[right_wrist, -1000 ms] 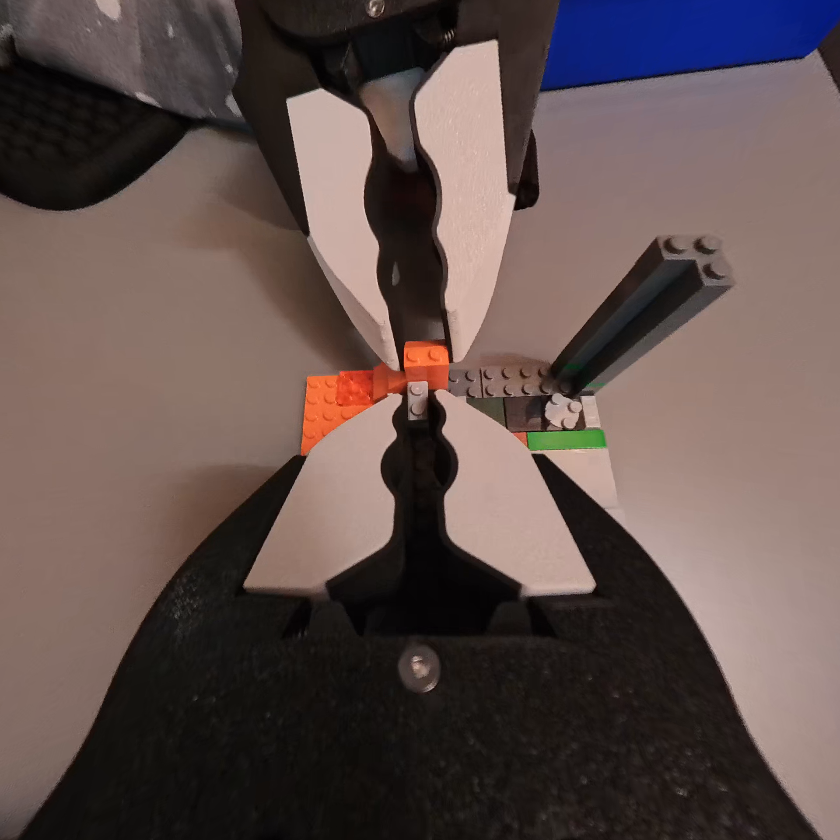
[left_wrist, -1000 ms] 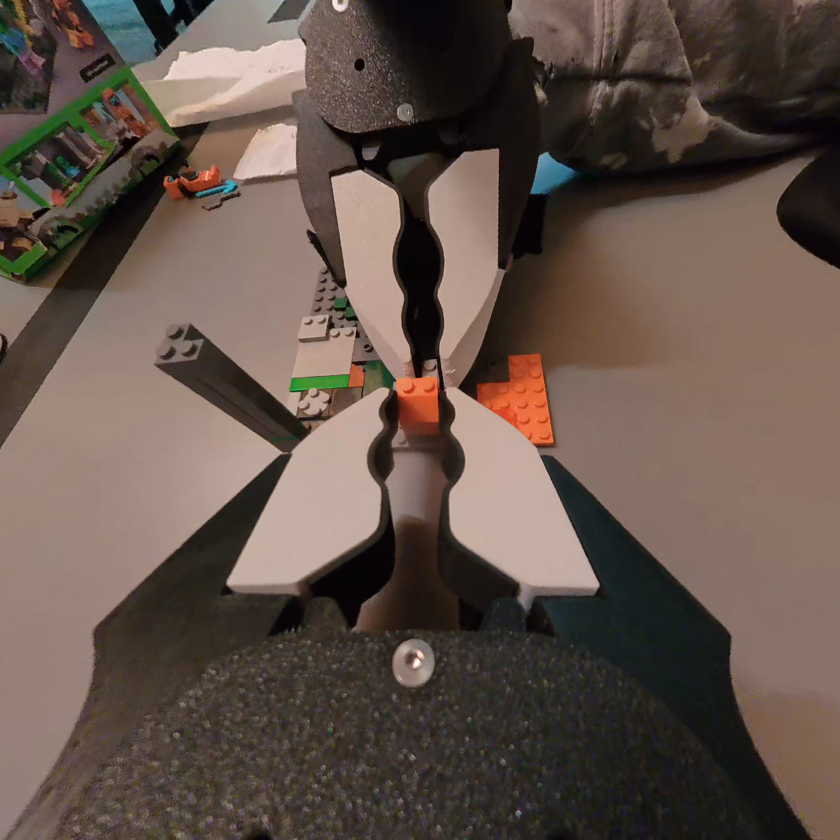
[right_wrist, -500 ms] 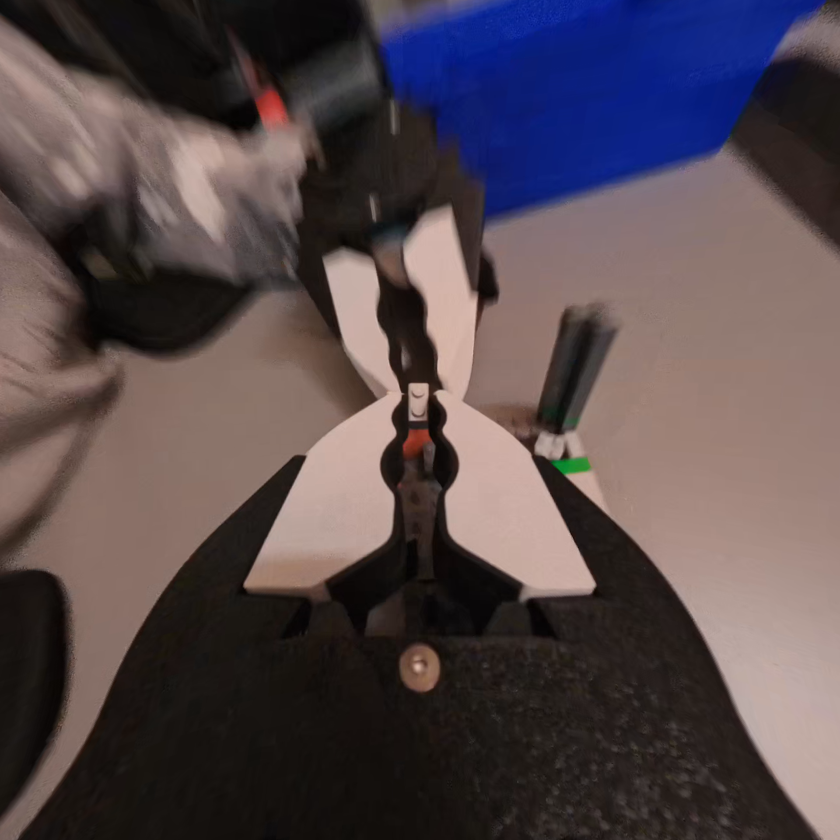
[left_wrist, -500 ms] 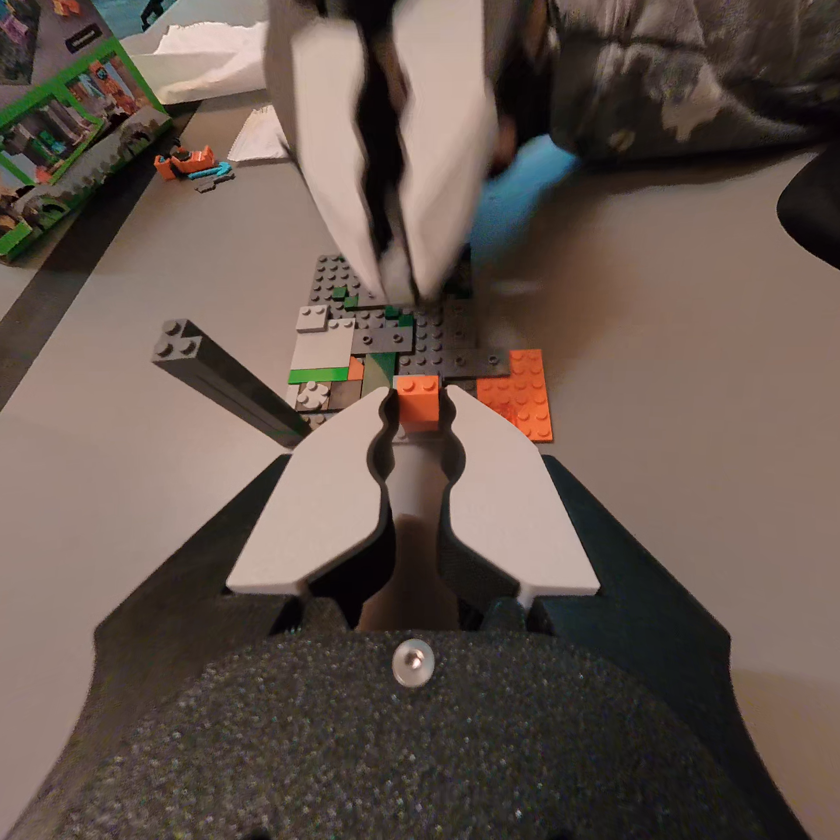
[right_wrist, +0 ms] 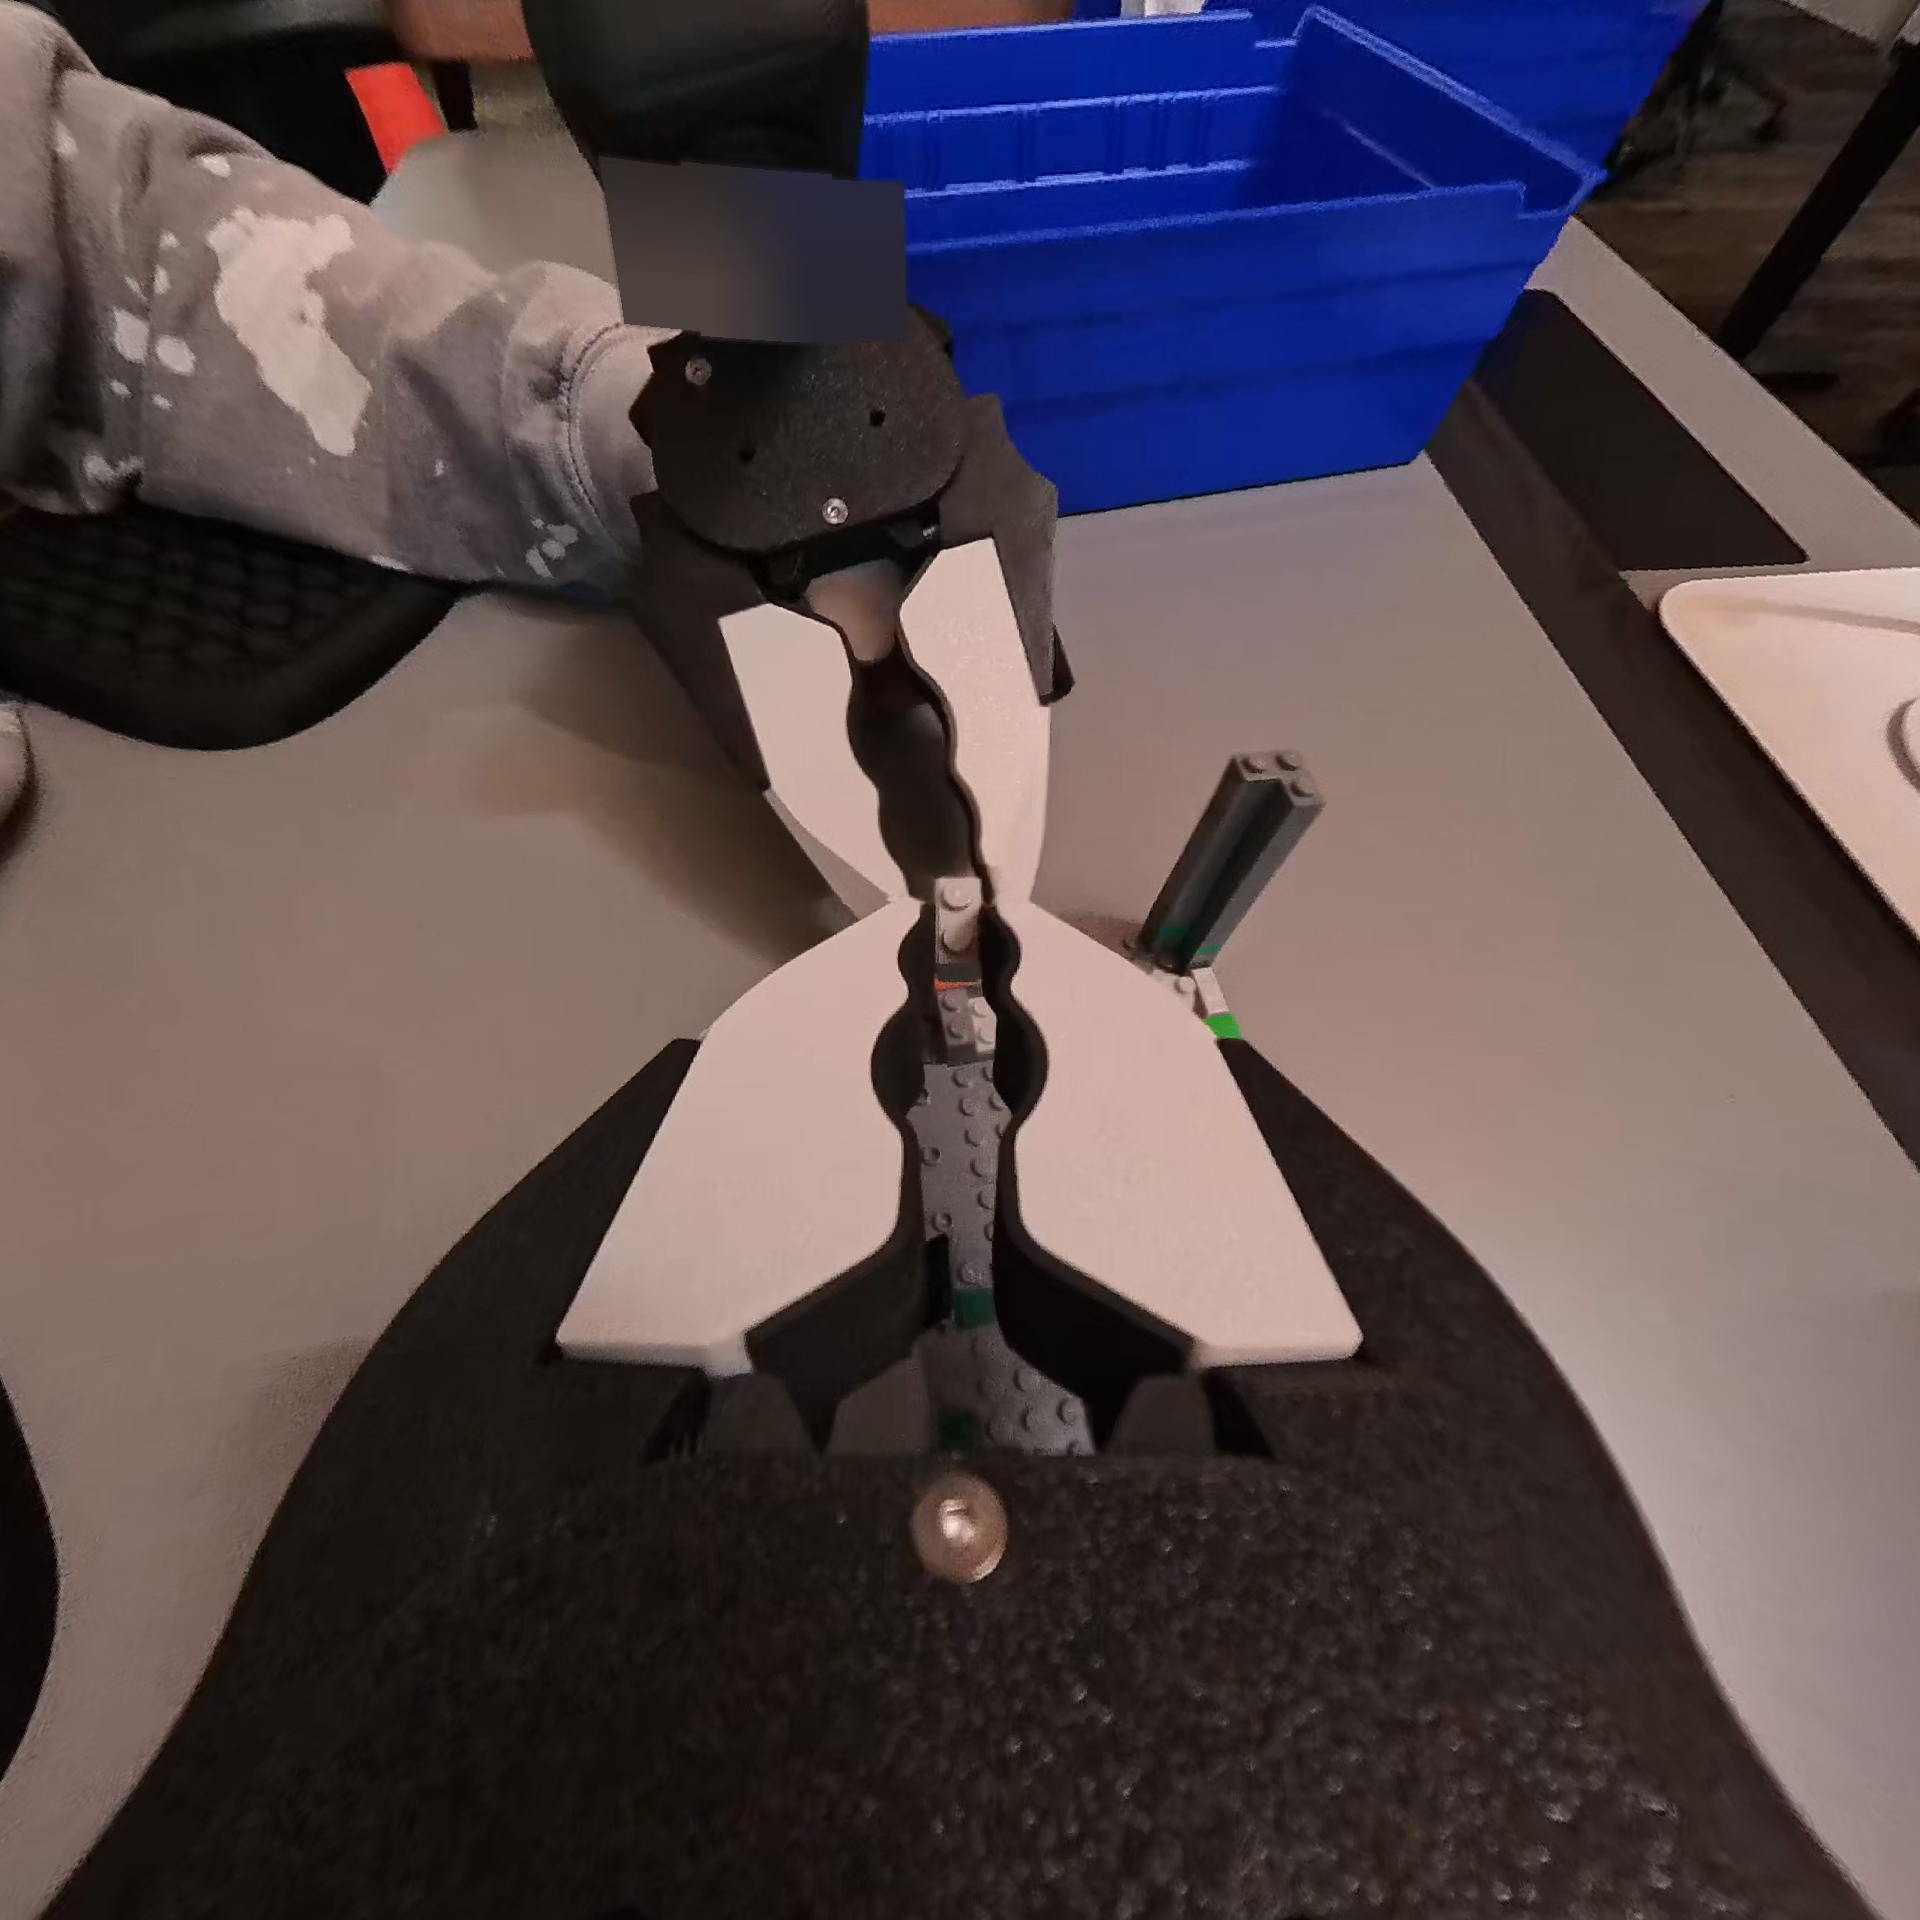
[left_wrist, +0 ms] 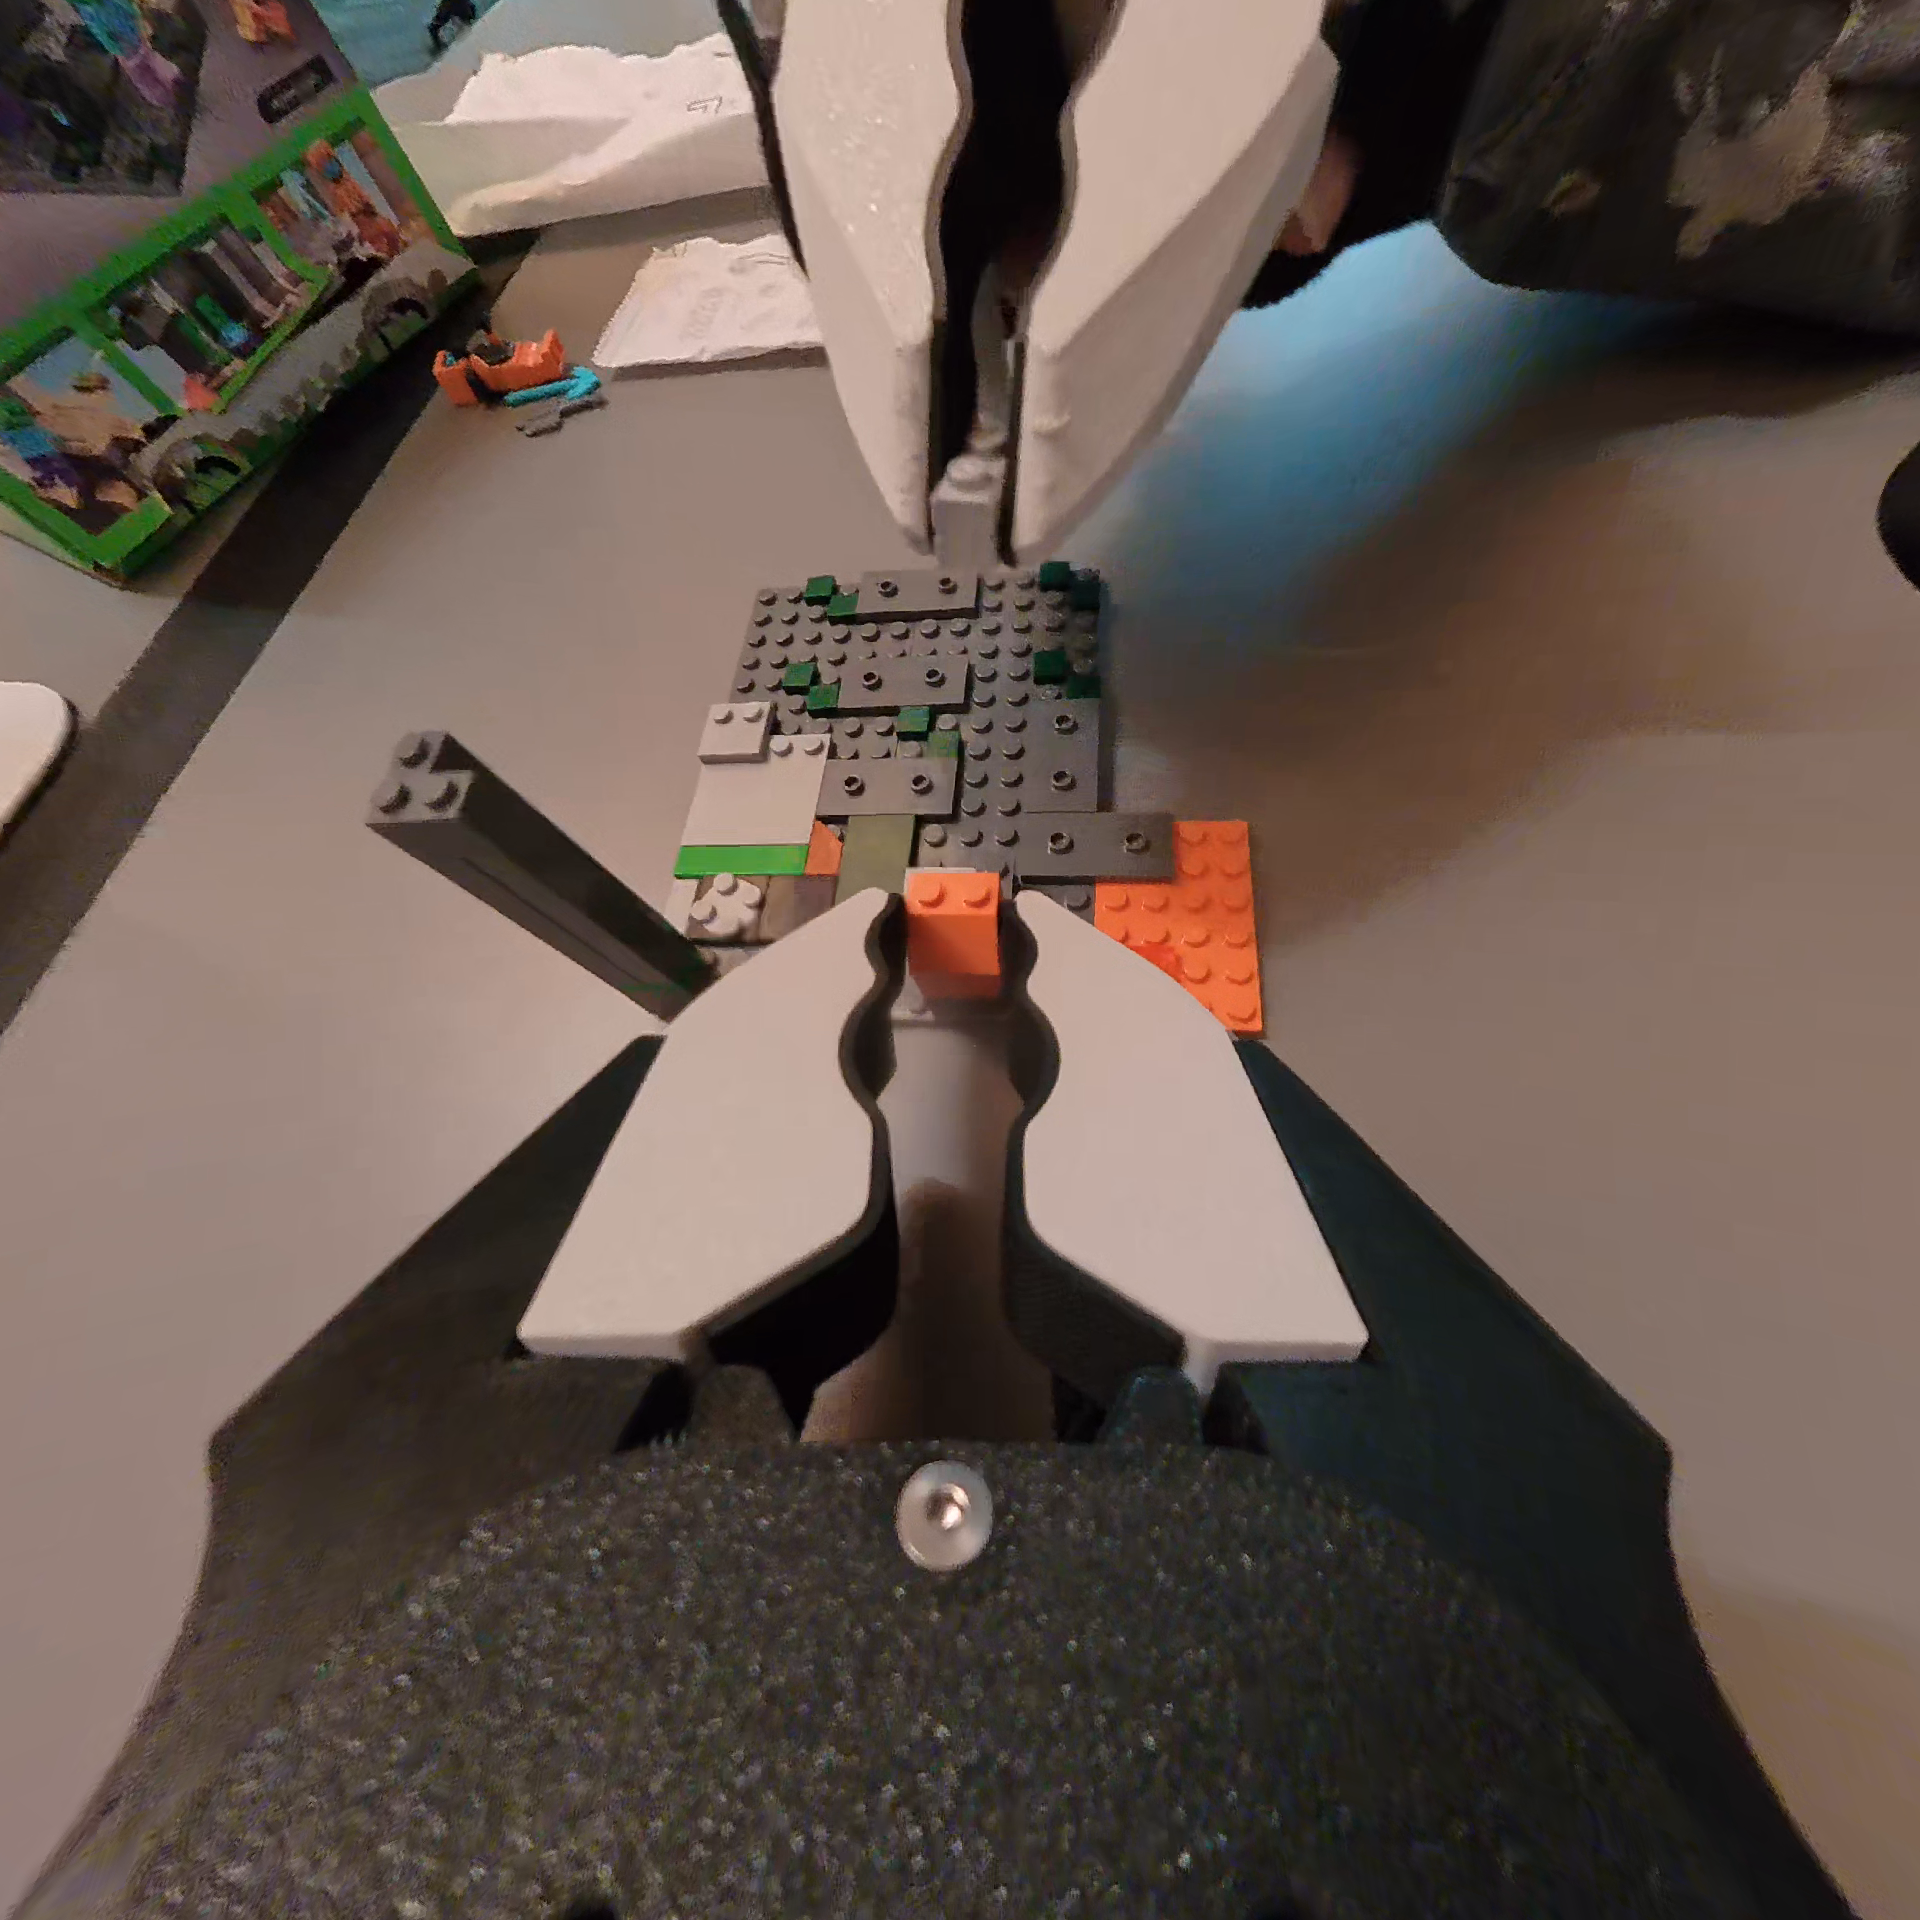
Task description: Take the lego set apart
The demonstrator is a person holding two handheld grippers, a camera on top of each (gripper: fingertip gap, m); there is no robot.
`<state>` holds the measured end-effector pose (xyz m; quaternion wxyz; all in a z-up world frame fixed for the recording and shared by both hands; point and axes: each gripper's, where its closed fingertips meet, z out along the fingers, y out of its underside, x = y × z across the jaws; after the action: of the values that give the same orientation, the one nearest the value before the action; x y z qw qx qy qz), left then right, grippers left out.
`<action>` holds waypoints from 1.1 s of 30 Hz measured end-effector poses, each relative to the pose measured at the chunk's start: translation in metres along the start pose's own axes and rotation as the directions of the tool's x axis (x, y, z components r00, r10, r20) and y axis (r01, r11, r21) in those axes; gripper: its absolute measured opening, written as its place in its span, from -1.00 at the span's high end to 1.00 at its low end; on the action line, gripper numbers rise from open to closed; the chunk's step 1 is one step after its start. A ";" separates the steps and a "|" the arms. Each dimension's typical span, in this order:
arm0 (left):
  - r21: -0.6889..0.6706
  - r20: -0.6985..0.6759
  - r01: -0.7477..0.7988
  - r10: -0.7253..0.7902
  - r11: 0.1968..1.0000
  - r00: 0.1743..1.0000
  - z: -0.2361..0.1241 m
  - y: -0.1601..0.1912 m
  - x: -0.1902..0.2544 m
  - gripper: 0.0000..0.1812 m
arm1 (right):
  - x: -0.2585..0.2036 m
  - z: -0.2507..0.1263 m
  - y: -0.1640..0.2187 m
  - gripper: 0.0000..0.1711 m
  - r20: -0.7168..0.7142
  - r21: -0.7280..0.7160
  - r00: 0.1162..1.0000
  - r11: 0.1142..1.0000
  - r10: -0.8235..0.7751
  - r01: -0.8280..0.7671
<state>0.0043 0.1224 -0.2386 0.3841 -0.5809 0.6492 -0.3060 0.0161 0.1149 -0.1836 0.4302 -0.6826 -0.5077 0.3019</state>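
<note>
The lego set (left_wrist: 925,707) is a dark grey studded baseplate with green bits, an orange plate (left_wrist: 1184,925) at its right and a tall dark grey pillar (left_wrist: 530,862) at its left. My left gripper (left_wrist: 951,920) is shut on an orange brick (left_wrist: 951,935) standing at the set's near edge. My right gripper (left_wrist: 966,530) hangs above the set's far edge, shut on a small grey brick (left_wrist: 966,514). In the right wrist view my right gripper (right_wrist: 956,920) holds that grey brick (right_wrist: 956,914), with the baseplate (right_wrist: 961,1164) below and the pillar (right_wrist: 1236,862) at right.
A green lego box (left_wrist: 208,312), papers (left_wrist: 582,125) and small orange loose pieces (left_wrist: 499,364) lie at the far left. Blue bins (right_wrist: 1195,260) stand behind the left gripper. A person's sleeve (right_wrist: 260,312) is at left, a white tray (right_wrist: 1818,707) at right. Some 6 centimetres of space lies between my two pairs of fingers. My left gripper's tips are some 4 centimetres from the orange plate (left_wrist: 1184,925).
My right gripper has risen and drawn back from beside the orange brick, carrying the small grey brick off the set. My left gripper has stayed clamped on the orange brick.
</note>
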 end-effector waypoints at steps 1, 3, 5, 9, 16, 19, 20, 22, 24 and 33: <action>0.023 0.014 -0.021 0.021 1.000 1.000 -0.002 -0.005 0.000 0.81 | -0.002 0.001 -0.001 0.91 -0.008 -0.001 1.000 1.000 -0.015 0.015; 0.078 0.037 -0.069 0.066 0.995 0.997 -0.008 -0.019 0.002 0.79 | -0.005 0.001 -0.003 0.91 -0.031 -0.009 0.999 0.999 -0.041 0.041; 0.048 0.091 -0.112 0.107 0.993 0.990 -0.011 -0.023 -0.002 0.80 | -0.008 0.001 -0.003 0.91 -0.045 -0.012 0.998 0.999 -0.053 0.053; -0.098 0.210 -0.148 0.166 0.984 0.964 -0.008 -0.013 -0.012 0.83 | -0.008 0.002 0.005 0.91 -0.063 -0.024 0.997 0.999 -0.045 0.044; -0.149 0.283 -0.193 0.229 0.970 0.932 -0.013 -0.020 -0.014 0.81 | -0.011 0.009 0.015 0.91 -0.069 -0.041 0.997 0.999 -0.020 0.017; -0.143 0.285 -0.216 0.250 0.966 0.925 -0.015 -0.024 -0.010 0.77 | -0.009 0.011 0.016 0.91 -0.062 -0.026 0.998 0.999 0.025 -0.026; -0.141 0.287 -0.225 0.257 0.964 0.923 -0.015 -0.025 -0.008 0.76 | -0.009 0.012 0.015 0.91 -0.055 -0.015 0.998 0.999 0.042 -0.043; -0.138 0.286 -0.244 0.274 0.960 0.918 -0.016 -0.027 -0.006 0.75 | -0.007 0.012 0.016 0.91 -0.047 0.001 0.996 0.998 0.069 -0.070; -0.128 0.287 -0.260 0.287 0.957 0.914 -0.016 -0.031 -0.003 0.73 | -0.006 0.011 0.015 0.91 -0.038 0.019 0.995 0.996 0.093 -0.092; -0.047 0.333 -0.389 0.382 0.920 0.862 -0.019 -0.052 0.007 0.75 | -0.012 0.006 -0.001 0.91 0.104 0.122 0.961 0.956 0.255 -0.267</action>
<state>0.0151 0.1074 -0.1859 0.5485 -0.4786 0.6738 -0.1268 0.0072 0.1057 -0.1859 0.4091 -0.6994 -0.4099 0.4189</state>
